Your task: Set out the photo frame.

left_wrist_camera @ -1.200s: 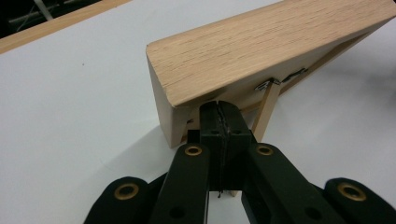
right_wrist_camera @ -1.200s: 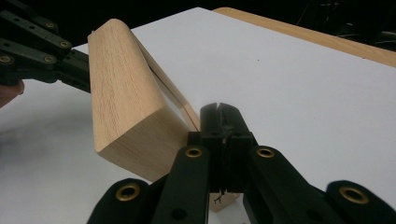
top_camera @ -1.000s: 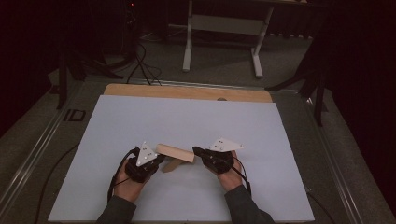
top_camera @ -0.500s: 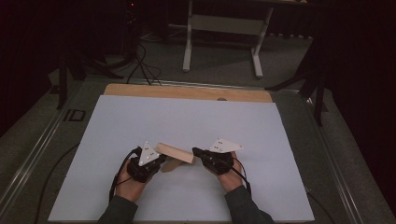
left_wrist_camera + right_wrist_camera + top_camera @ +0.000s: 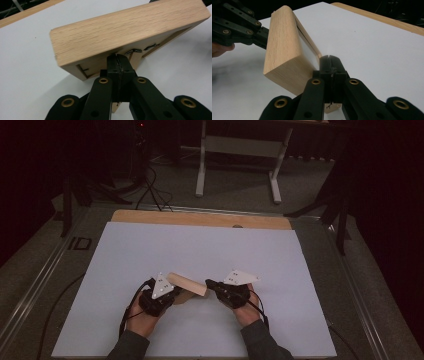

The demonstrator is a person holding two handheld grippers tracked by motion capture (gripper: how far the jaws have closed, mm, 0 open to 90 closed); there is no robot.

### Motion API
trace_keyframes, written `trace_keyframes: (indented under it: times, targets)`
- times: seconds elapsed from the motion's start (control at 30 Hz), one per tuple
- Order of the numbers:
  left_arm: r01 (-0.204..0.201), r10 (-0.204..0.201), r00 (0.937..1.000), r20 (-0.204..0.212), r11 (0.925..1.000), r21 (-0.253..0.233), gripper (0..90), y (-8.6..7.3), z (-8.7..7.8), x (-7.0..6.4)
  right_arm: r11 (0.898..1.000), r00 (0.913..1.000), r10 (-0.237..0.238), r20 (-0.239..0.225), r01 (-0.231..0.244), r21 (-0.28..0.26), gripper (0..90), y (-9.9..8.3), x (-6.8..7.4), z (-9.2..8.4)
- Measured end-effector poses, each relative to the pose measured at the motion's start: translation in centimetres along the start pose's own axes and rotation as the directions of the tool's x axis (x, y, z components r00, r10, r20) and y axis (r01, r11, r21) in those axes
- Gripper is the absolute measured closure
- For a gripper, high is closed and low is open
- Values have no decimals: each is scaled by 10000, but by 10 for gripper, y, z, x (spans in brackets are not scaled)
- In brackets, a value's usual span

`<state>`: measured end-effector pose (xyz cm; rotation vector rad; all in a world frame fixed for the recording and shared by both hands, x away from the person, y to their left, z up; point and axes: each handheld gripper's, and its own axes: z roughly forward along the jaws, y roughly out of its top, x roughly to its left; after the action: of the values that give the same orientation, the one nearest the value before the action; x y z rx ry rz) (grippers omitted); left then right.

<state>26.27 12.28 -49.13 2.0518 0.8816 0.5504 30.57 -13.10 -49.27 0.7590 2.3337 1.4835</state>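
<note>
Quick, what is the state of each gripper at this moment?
Left gripper: jaws shut, clamped on a thin edge of the wooden frame.
Right gripper: jaws shut, clamped on the frame's thin edge at its other end.

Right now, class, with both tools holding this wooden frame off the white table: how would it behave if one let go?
The wooden frame looks rigid, so no sagging. Held only by thin edges, it would probably swing down from the remaining tool. Its flat sides suggest no rolling.

White sheet [image 5: 200, 255] over wooden table [image 5: 200, 218]
</note>
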Motion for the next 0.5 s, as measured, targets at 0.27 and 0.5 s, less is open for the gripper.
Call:
trace_keyframes:
  times: [0.27, 0.5]
  targets:
    - [-93, 93, 10000, 29, 10000, -15, 897, 1, 0, -2, 9998, 9998, -191, -64, 192, 109, 895, 0, 4, 1]
    - [-119, 119, 9999, 86, 9999, -42, 896, 3, 0, -5, 9992, 9994, -330, -138, 333, 230, 895, -1, 8, 3]
